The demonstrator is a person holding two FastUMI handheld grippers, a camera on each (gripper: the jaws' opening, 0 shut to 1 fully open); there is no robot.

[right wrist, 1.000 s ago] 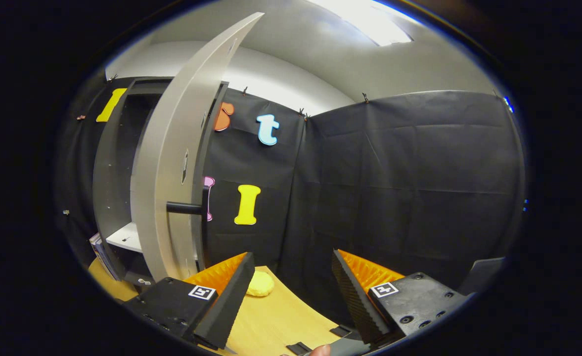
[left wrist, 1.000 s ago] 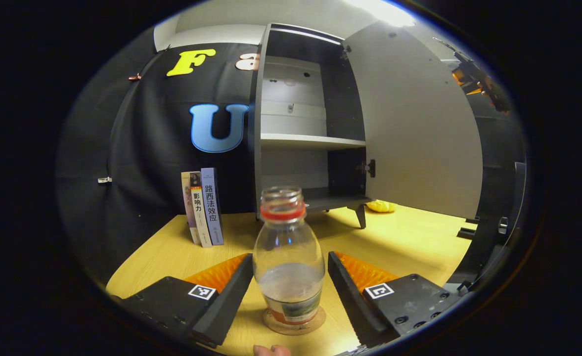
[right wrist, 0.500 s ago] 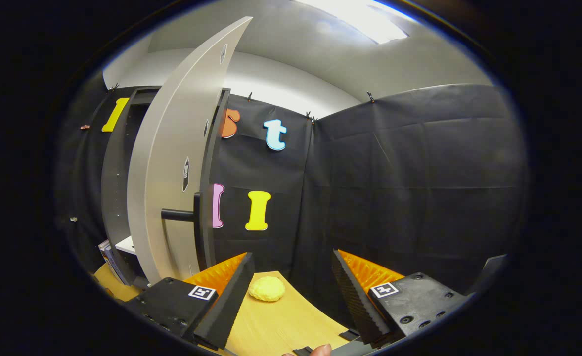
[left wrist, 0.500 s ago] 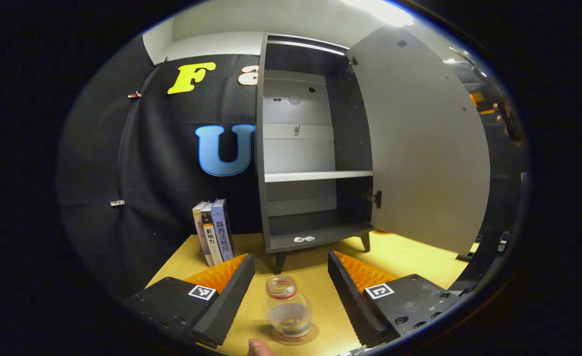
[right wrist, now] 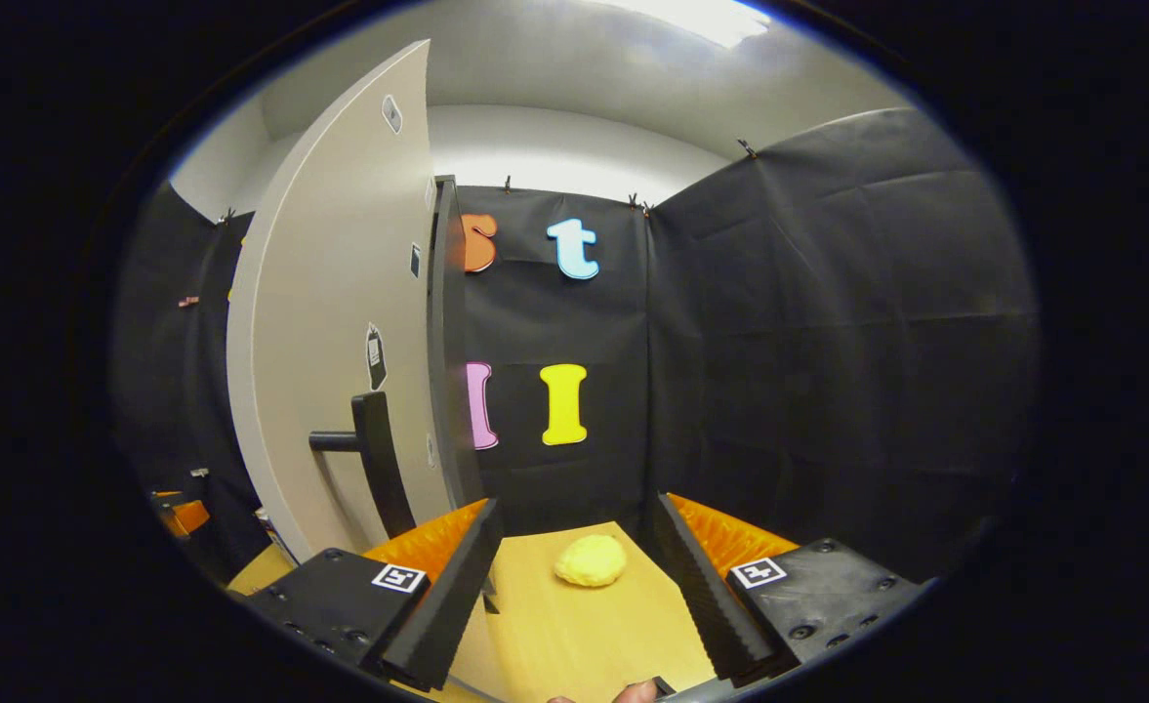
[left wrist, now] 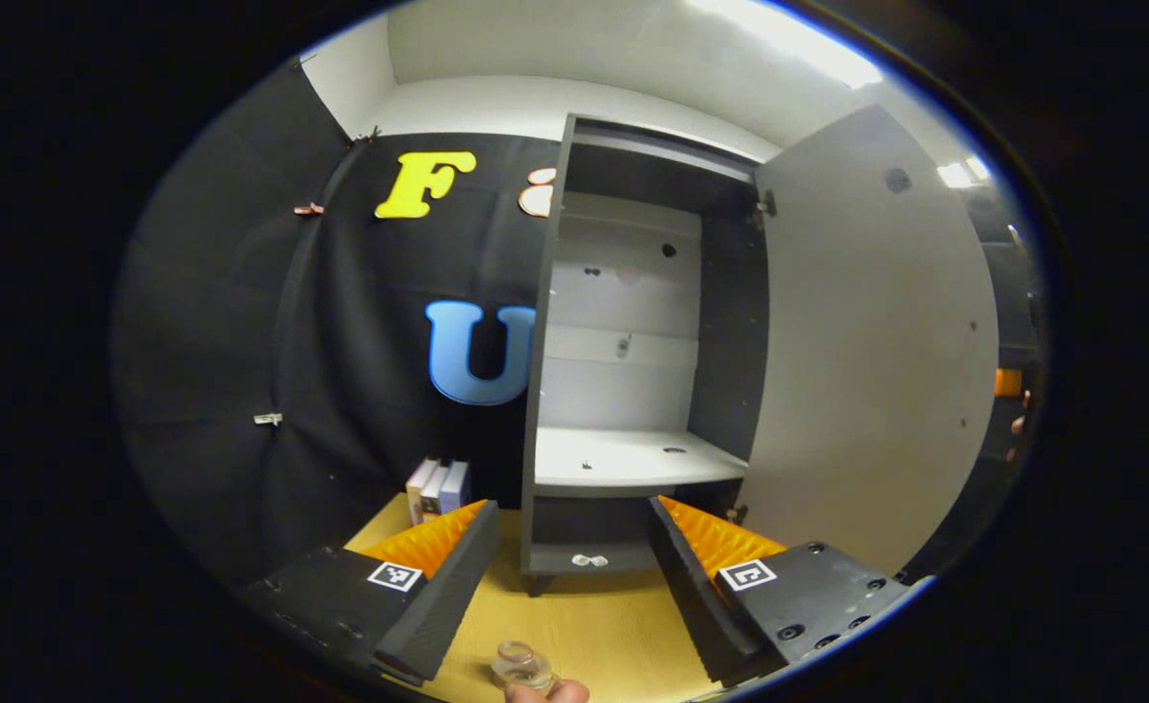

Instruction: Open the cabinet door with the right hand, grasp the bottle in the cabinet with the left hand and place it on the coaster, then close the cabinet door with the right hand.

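Left gripper view, nearest first: we see the left gripper (left wrist: 566, 561) with its fingers spread wide and nothing between them. Just below it, at the near edge of the table (left wrist: 594, 635), stands the bottle (left wrist: 520, 667), seen from above by its open neck; a fingertip (left wrist: 547, 691) shows beside it. We cannot see the coaster under it from this angle, so we judge, rather than observe, that the bottle has been set down and released. Farther along the table, near its back edge, stands the cabinet (left wrist: 623, 391), its shelves bare apart from a small pale scrap on the bottom board. A few books (left wrist: 437, 485) stand against its left side. The cabinet door (left wrist: 877, 342) hangs fully open to the right.

Right gripper view, nearest first: the right gripper (right wrist: 574, 571) is likewise spread wide and empty. Beyond its tips a yellow lump (right wrist: 591, 560) lies on the table. To the left the door is seen nearly edge-on, with its dark handle (right wrist: 374, 459) jutting out.

We judge the step in hand to be the last one, closing the door. The next move calls for the right gripper to swing left to the door or its handle and push it shut.
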